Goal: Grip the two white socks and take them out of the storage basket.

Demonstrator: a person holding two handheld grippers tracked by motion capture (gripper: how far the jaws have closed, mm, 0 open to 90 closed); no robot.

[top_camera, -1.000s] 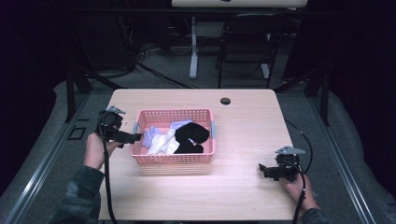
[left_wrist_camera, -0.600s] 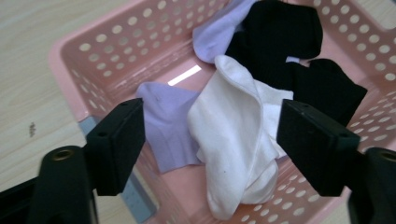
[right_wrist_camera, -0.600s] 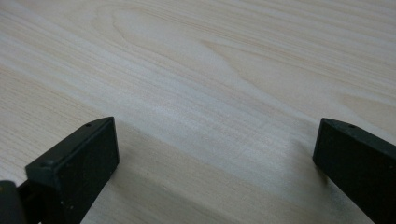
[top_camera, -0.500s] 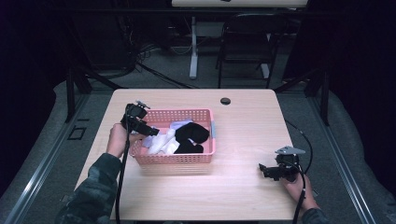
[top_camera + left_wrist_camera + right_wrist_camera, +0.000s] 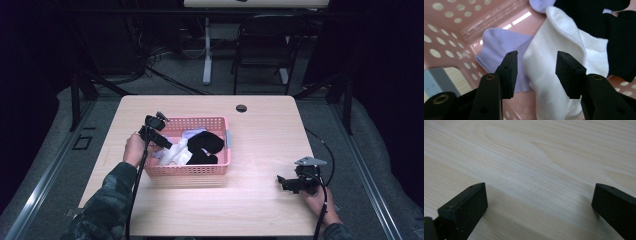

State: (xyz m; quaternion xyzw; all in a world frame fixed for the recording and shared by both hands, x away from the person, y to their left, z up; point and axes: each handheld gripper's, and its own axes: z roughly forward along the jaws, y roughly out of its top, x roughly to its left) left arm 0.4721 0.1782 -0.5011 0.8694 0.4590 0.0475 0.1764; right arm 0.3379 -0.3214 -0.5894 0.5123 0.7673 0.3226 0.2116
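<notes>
A pink perforated basket stands left of the table's middle and holds a white sock, a lilac sock and black socks. My left gripper reaches down over the basket's left end, open, its jaws on either side of the white sock's left edge without gripping it. The lilac sock lies under the left jaw. My right gripper rests low over bare wood at the front right, open wide with nothing between its jaws.
A small black round cap sits near the table's far edge. Beyond the table stand a chair and a desk leg with cables on the floor. Bare wood lies between the basket and the right gripper.
My left gripper has come from outside the basket's left wall, up over the rim and down into the basket onto the socks. The right gripper has stayed put.
</notes>
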